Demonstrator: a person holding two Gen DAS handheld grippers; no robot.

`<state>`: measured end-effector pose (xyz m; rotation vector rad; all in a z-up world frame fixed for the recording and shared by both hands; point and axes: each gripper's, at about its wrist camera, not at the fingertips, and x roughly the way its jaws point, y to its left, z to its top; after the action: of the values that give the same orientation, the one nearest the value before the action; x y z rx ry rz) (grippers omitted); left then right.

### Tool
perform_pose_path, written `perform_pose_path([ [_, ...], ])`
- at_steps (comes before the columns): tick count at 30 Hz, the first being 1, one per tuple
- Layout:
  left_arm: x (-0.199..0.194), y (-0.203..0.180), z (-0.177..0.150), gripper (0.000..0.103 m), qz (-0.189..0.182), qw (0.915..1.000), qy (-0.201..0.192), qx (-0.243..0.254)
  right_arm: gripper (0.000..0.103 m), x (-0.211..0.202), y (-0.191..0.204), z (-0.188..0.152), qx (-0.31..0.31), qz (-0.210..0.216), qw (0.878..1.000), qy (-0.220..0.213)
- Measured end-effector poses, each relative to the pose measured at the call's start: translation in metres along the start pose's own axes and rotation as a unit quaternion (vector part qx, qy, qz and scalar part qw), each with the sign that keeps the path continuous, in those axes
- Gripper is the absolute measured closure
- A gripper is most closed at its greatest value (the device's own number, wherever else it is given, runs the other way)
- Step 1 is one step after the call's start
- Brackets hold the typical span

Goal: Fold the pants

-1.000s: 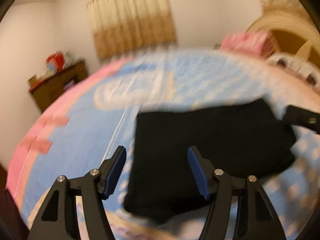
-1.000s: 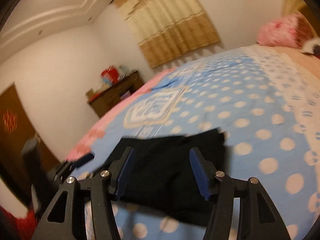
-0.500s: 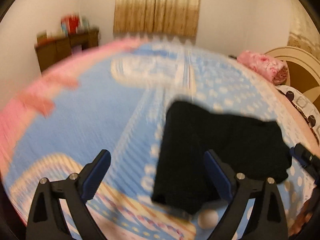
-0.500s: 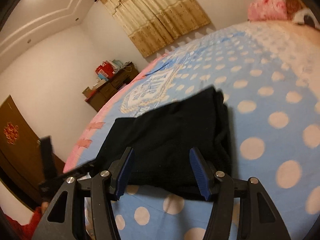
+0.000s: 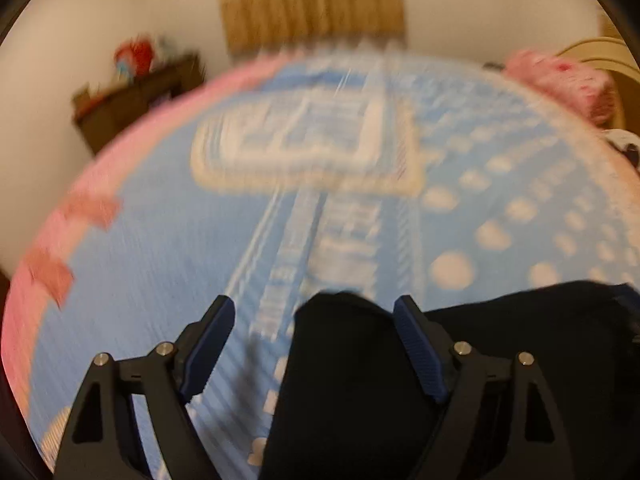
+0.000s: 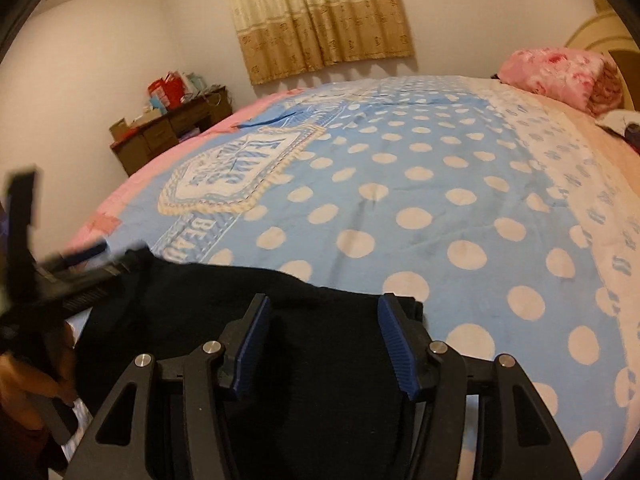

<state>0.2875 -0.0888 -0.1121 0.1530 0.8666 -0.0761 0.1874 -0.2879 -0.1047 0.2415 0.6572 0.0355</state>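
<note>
While one black pants (image 6: 312,360) lies folded, left gripper (image 5: 312,340) fingers narrowing, right gripper (image 6: 320,340) released.

pants (image 6: 328,360) on bedspread (image 6: 440,208), near edge | pillow (image 6: 560,72) far right on bed | desk (image 6: 172,128) left by wall | curtain (image 6: 320,16) behind bed

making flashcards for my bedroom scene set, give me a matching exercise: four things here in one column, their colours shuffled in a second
Things:
1. pants
2. bedspread
3. curtain
4. rolled quilt

Colours:
A. pink, floral
B. black
C. tan and gold
D. light blue with white dots

Pairs: 1-B, 2-D, 3-C, 4-A
</note>
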Motion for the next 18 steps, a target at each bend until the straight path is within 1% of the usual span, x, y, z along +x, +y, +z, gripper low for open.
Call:
perform_pose_path([
  [1,0.004,0.006,0.0,0.016,-0.015,0.9997,0.007,-0.016,0.046,0.001,-0.001,-0.001,0.0,0.001,1.0,-0.001],
  [2,0.005,0.01,0.001,0.015,-0.021,0.9994,0.013,-0.025,0.045,0.002,-0.001,-0.002,0.0,0.001,1.0,-0.002],
  [3,0.007,0.011,0.002,0.009,-0.02,0.9993,0.018,-0.025,0.045,0.002,0.0,-0.002,-0.001,0.0,1.0,-0.003],
  [4,0.008,0.013,0.001,0.006,-0.017,0.9994,0.019,-0.024,0.045,0.001,0.0,-0.002,-0.001,0.0,1.0,-0.005],
  [6,0.006,0.015,-0.003,0.006,-0.018,0.9996,0.013,-0.016,0.045,0.0,0.001,-0.004,-0.002,0.002,1.0,-0.007],
  [8,0.001,0.014,-0.005,0.005,-0.009,0.9999,0.007,-0.003,0.045,-0.002,0.002,-0.005,-0.002,0.003,1.0,-0.008],
  [9,-0.005,0.014,-0.006,0.005,-0.003,1.0,0.001,0.004,0.045,-0.004,0.003,-0.006,-0.002,0.002,1.0,-0.008],
  [11,-0.022,0.013,-0.01,0.005,0.01,0.9996,-0.025,0.013,0.045,-0.013,0.008,-0.007,-0.01,-0.016,1.0,-0.012],
  [12,-0.033,0.011,-0.013,0.005,0.02,0.9985,-0.046,0.022,0.045,-0.022,0.013,-0.009,-0.013,-0.025,0.999,-0.022],
  [13,-0.043,0.007,-0.016,0.005,0.026,0.9972,-0.061,0.036,0.045,-0.031,0.017,-0.013,-0.012,-0.024,0.999,-0.034],
  [14,-0.05,0.004,-0.019,0.005,0.03,0.996,-0.07,0.048,0.045,-0.04,0.021,-0.018,-0.007,-0.011,0.999,-0.043],
  [16,-0.064,0.001,-0.027,0.005,0.036,0.994,-0.084,0.06,0.045,-0.053,0.029,-0.028,-0.004,-0.001,0.999,-0.048],
  [18,-0.07,-0.001,-0.034,0.005,0.026,0.9945,-0.081,0.061,0.045,-0.064,0.04,-0.042,-0.016,-0.011,0.999,-0.048],
])
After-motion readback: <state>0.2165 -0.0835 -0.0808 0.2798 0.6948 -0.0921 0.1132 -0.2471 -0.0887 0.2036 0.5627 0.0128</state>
